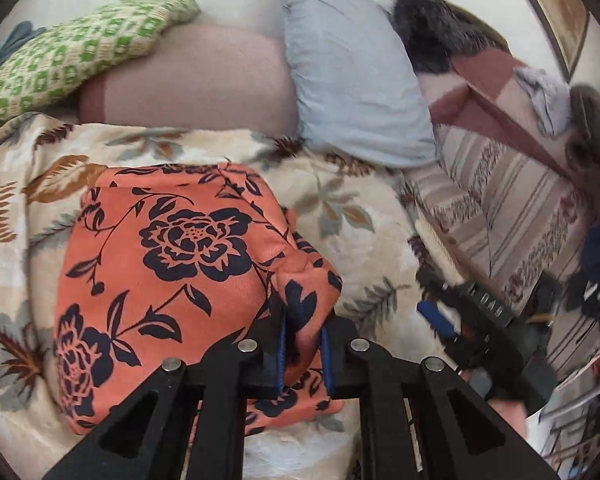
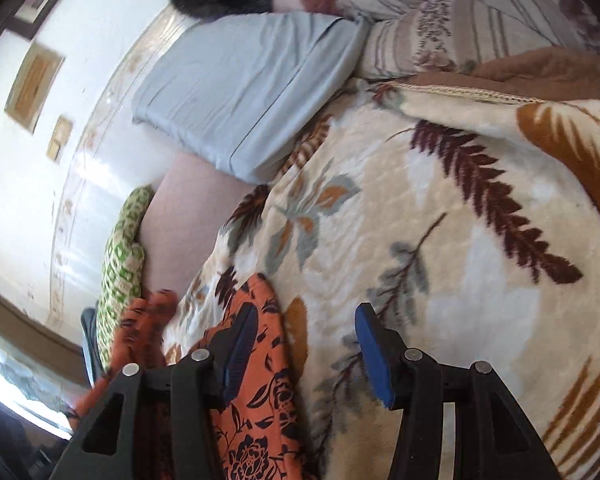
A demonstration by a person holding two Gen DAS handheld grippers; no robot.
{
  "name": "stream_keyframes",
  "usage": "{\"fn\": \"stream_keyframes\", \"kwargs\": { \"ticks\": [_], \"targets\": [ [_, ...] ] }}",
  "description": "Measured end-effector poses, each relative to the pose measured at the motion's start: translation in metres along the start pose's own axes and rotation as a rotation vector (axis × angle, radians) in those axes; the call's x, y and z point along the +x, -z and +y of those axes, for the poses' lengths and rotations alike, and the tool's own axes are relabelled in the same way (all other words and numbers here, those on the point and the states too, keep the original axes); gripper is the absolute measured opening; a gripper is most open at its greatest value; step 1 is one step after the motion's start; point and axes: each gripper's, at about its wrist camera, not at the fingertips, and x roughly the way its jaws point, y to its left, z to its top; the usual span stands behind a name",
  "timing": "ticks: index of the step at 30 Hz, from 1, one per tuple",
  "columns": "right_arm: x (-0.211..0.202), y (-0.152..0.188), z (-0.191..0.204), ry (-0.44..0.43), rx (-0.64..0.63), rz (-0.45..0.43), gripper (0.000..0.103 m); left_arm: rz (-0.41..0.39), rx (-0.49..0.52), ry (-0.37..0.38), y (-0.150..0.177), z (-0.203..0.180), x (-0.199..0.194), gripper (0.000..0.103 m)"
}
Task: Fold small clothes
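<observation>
A: Where is the orange floral garment (image 1: 172, 272) lying?

B: On the leaf-patterned blanket (image 1: 352, 216) of the bed. The left hand-held gripper (image 1: 303, 354) pinches a bunched corner of it, fingers nearly together on the cloth.

A: And the right hand-held gripper (image 2: 306, 356)?

B: Spread wide, holding nothing. The garment lies at its 9 o'clock, under its left finger (image 2: 240, 348). A blue pillow (image 2: 244, 92) sits at 11 o'clock.
</observation>
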Motion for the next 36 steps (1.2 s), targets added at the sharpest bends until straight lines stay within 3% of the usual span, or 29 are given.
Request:
{"fn": "stream_keyframes", "kwargs": {
  "ticks": [4,6,9,11,13,15,18,20,22,24,26,30,34,36],
  "targets": [
    [-0.008,-0.014,-0.011,-0.006,0.034,-0.013,0.053,0.176,-0.013,-0.011,0.038,0.002,0.050,0.015],
    [-0.006,-0.014,-0.007,-0.007,0.011,-0.004,0.053,0.169,-0.019,0.034,0.044,0.009,0.040,0.018],
    [0.001,-0.008,0.009,-0.010,-0.053,0.025,0.053,0.149,0.016,0.123,0.039,0.014,0.005,0.038],
    [0.006,0.001,0.023,-0.034,-0.103,0.055,0.053,0.072,0.061,0.132,0.035,0.018,-0.026,0.059],
    [0.012,0.011,0.038,-0.067,-0.158,0.091,0.053,-0.011,0.112,0.069,0.030,0.026,-0.052,0.068],
    [0.015,0.022,0.052,-0.113,-0.198,0.123,0.053,-0.055,0.131,-0.023,0.025,0.039,-0.063,0.068],
    [0.022,0.039,0.069,-0.203,-0.233,0.187,0.053,-0.054,0.061,-0.152,0.017,0.074,-0.061,0.068],
    [0.028,0.051,0.077,-0.211,-0.266,0.220,0.053,-0.049,0.014,-0.205,0.018,0.095,-0.052,0.068],
    [0.041,0.063,0.081,-0.206,-0.283,0.301,0.053,0.027,0.013,-0.266,0.025,0.109,-0.030,0.068],
    [0.064,0.079,0.078,-0.101,-0.310,0.429,0.053,0.155,0.028,-0.320,0.039,0.121,0.000,0.069],
    [0.089,0.104,0.071,0.043,-0.394,0.564,0.047,0.202,0.001,-0.301,0.054,0.132,0.010,0.071],
    [0.080,0.111,0.081,0.060,-0.516,0.576,0.047,0.207,-0.012,-0.289,0.049,0.137,0.002,0.076],
    [0.076,0.099,0.076,0.019,-0.452,0.577,0.047,0.105,0.083,-0.320,0.019,0.116,-0.016,0.075],
    [0.067,0.086,0.076,0.001,-0.414,0.530,0.046,0.067,0.133,-0.340,-0.001,0.107,-0.016,0.075]
  ]
}}
